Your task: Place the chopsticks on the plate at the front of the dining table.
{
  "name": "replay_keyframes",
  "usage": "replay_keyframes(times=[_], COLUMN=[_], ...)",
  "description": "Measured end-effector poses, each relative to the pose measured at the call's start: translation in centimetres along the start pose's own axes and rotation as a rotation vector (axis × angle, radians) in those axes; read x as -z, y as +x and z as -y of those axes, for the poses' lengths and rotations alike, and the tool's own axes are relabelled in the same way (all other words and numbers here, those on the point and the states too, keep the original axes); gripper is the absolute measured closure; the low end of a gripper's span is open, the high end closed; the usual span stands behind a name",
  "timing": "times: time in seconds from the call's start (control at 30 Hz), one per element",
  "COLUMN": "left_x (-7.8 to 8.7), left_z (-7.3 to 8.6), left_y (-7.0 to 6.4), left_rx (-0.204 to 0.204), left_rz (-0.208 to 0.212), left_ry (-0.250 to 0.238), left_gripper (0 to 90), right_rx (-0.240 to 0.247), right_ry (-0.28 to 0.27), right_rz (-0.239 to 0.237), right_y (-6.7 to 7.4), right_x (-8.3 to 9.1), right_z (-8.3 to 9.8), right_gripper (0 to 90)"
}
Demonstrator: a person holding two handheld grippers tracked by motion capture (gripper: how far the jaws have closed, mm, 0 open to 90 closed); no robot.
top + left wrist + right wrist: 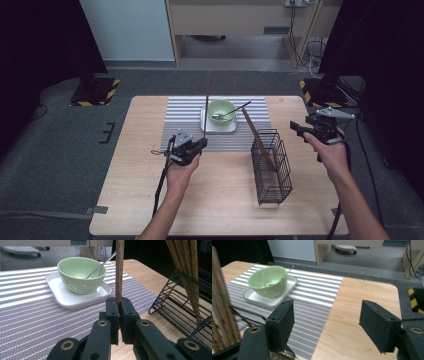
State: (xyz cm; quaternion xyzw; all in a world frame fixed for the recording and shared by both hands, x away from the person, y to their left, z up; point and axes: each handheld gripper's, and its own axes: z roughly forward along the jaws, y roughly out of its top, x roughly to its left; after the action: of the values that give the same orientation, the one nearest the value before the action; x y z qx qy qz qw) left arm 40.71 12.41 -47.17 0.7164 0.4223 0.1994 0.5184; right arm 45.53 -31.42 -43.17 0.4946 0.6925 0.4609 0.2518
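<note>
Forearms come in from the bottom of the high view, and the left hand-held gripper [200,143] sits over the near edge of the striped mat [190,117], its jaws pressed together on the lower end of a thin wooden stick [207,102] that stands nearly upright and rises past the far edge of the surface [145,175]. Just beyond the stick a green bowl [221,109] with a metal spoon [231,112] in it rests on a white square plate [218,126]. To the right a black wire basket [272,165] stands on the wood with more wooden sticks [256,135] leaning out of it toward the mat. The right hand-held gripper [298,131] hangs beyond the basket near the right edge, apart from it, jaws spread with nothing between them. From the left gripper view, black jaws close tight on the stick [119,270], which climbs straight up out of the pads; the bowl [81,275] and plate [75,296] lie ahead to the left, the basket [180,305] with its sticks [186,270] to the right. From the right gripper view, both pads stand wide apart over bare wood, empty; the bowl [268,281] is ahead to the left, and the blurred brown mass at the left edge is probably the basket's sticks [222,312].
</note>
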Motion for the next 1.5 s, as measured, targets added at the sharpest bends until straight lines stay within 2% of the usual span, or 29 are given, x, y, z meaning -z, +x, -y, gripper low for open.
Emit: replay_keyframes(times=[0.1,0.27,0.3,0.4,0.43,0.53,0.57,0.73,0.77,1.07,1.17,1.37,1.5], left_x=[0.2,0.4,0.5,0.6,0.6,0.5,0.4,0.2,0.0,-1.1,-1.4,-1.5,-1.7], left_z=[-0.6,-1.3,-1.4,-1.8,-1.9,-2.2,-2.3,-2.3,-2.2,-1.8,-1.8,-2.5,-2.9], left_y=[0.0,-0.1,-0.1,-0.2,-0.2,-0.1,0.0,0.1,0.2,1.0,1.1,1.2,1.2], left_rx=[-0.005,-0.007,-0.009,-0.015,-0.012,-0.017,-0.018,-0.011,-0.024,-0.007,-0.001,-0.003,0.005], left_rz=[-0.006,-0.013,-0.015,-0.025,-0.026,-0.036,-0.045,-0.056,-0.068,-0.095,-0.099,-0.109,-0.119], left_ry=[-0.002,-0.010,-0.009,-0.008,-0.007,-0.005,-0.004,-0.004,0.006,0.020,0.021,0.020,0.016], left_gripper=[86.2,86.1,86.1,86.1,86.1,86.1,86.1,86.1,86.1,86.1,86.1,86.1,86.1], right_rx=[-0.019,-0.042,-0.055,-0.057,-0.069,-0.072,-0.079,-0.089,-0.093,-0.091,-0.077,-0.069,-0.046], right_ry=[0.022,0.046,0.067,0.085,0.106,0.137,0.156,0.188,0.201,0.245,0.262,0.273,0.275], right_rz=[0.011,0.027,0.034,0.044,0.053,0.079,0.100,0.116,0.123,0.146,0.165,0.176,0.195], right_y=[-0.6,-1.0,-1.2,-1.2,-1.2,-1.2,-1.2,-1.2,-1.1,-0.7,-0.4,-0.1,0.2], right_x=[-0.2,-0.7,-1.1,-1.5,-2.0,-2.6,-2.9,-3.5,-3.8,-4.8,-5.3,-5.7,-6.0], right_z=[1.7,3.3,4.1,4.9,5.8,6.7,7.6,9.0,9.5,10.7,11.0,11.2,11.3], right_gripper=[23.1,19.2,17.0,15.2,12.7,11.6,10.9,10.1,9.8,9.4,9.5,9.4,8.4])
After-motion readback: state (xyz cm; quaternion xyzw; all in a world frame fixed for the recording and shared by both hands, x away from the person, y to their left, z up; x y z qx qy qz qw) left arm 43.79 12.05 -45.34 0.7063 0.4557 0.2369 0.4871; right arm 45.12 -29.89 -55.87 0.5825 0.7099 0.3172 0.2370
